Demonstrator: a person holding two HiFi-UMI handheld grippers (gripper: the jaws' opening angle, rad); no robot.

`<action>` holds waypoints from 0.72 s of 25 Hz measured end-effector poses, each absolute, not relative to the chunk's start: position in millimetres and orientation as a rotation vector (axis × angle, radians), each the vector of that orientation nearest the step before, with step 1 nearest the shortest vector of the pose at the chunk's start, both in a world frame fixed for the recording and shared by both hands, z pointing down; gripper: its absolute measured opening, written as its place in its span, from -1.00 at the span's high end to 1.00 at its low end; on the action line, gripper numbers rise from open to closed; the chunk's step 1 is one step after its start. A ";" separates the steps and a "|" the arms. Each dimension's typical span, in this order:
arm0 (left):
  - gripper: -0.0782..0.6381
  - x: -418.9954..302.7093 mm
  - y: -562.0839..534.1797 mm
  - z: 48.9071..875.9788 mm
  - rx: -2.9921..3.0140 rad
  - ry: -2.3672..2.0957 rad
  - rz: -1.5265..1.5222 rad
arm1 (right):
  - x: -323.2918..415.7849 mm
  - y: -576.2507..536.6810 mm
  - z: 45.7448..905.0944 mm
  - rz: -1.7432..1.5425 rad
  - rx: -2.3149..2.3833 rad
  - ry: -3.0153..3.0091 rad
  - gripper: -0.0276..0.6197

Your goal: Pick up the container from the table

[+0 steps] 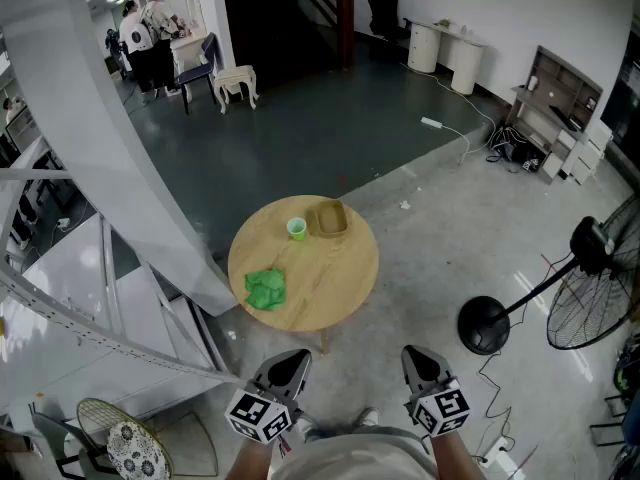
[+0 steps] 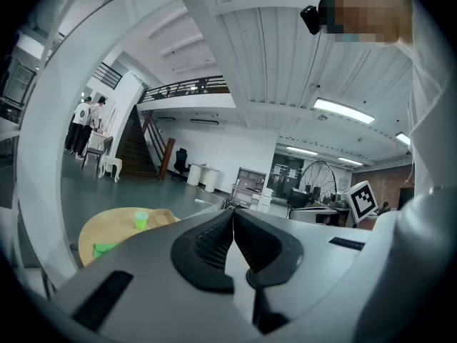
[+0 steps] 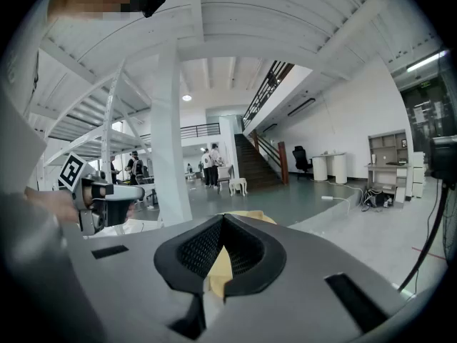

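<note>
A round wooden table (image 1: 330, 283) stands on the floor ahead of me. On its far side sits a shallow brown container (image 1: 328, 218), with a small green cup (image 1: 296, 229) just left of it. A crumpled green cloth (image 1: 265, 289) lies near the table's front left. Both grippers hang low and well short of the table: the left gripper (image 1: 293, 360) and the right gripper (image 1: 415, 356) are shut and empty. In the left gripper view its jaws (image 2: 232, 211) meet at the tips, with the cup (image 2: 141, 220) and the table (image 2: 100, 231) far off to the left. The right gripper's jaws (image 3: 223, 216) also touch.
A standing fan (image 1: 592, 280) with a round black base (image 1: 484, 325) is right of the table, cables trailing on the floor. A white slanted beam and stair frame (image 1: 110, 198) crowd the left side. A step in the floor runs behind the table. People stand far back.
</note>
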State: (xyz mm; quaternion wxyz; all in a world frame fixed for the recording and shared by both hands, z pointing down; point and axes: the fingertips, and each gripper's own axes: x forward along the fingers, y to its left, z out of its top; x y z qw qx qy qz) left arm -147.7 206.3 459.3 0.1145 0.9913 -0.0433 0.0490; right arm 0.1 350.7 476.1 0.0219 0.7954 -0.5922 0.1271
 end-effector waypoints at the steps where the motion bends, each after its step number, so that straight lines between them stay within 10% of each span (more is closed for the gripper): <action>1: 0.73 -139.4 213.9 458.7 2.908 -0.122 0.145 | 8.1 358.4 475.6 0.392 2.466 -1.832 0.84; 18: 0.73 -38.9 267.0 470.4 2.904 -0.116 0.234 | 106.8 412.6 477.1 0.330 2.455 -1.879 0.83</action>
